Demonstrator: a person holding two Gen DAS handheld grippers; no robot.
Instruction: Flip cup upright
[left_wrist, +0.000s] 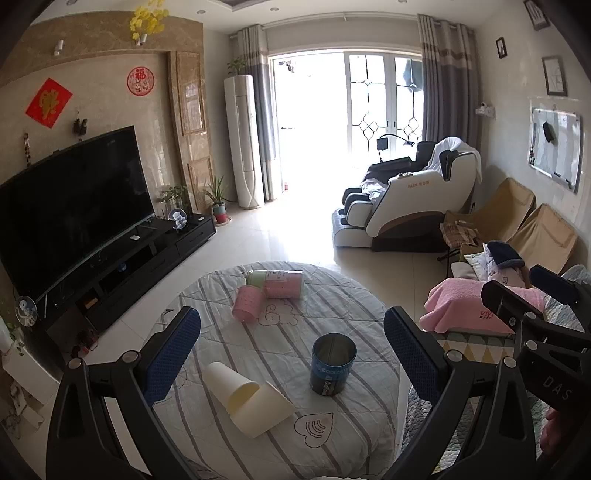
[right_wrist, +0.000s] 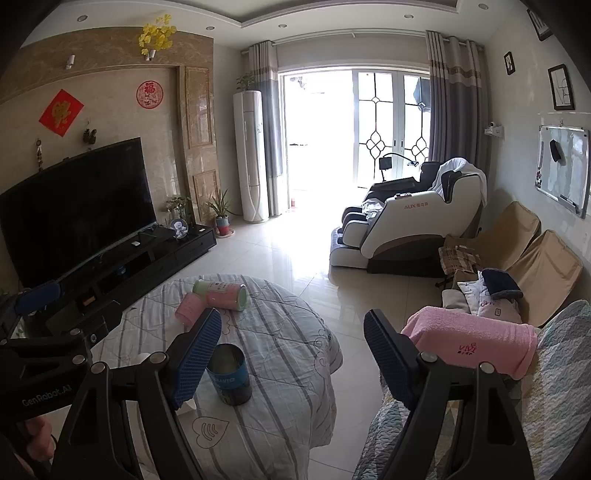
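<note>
Left wrist view: left hand-held gripper (left_wrist: 291, 350) spread and empty above two cream cups (left_wrist: 247, 397) lying nested on the counter (left_wrist: 351, 435); closing could crush them or knock over the tin (left_wrist: 333, 363) beyond.

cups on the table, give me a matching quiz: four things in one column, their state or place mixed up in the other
1. blue can
2. cream cups
3. pink cup
4. left tongs

a. on its side, far end of table
b. open, holding nothing
c. upright, mouth up
d. on their sides, nested, near edge

Pairs: 1-c, 2-d, 3-a, 4-b
</note>
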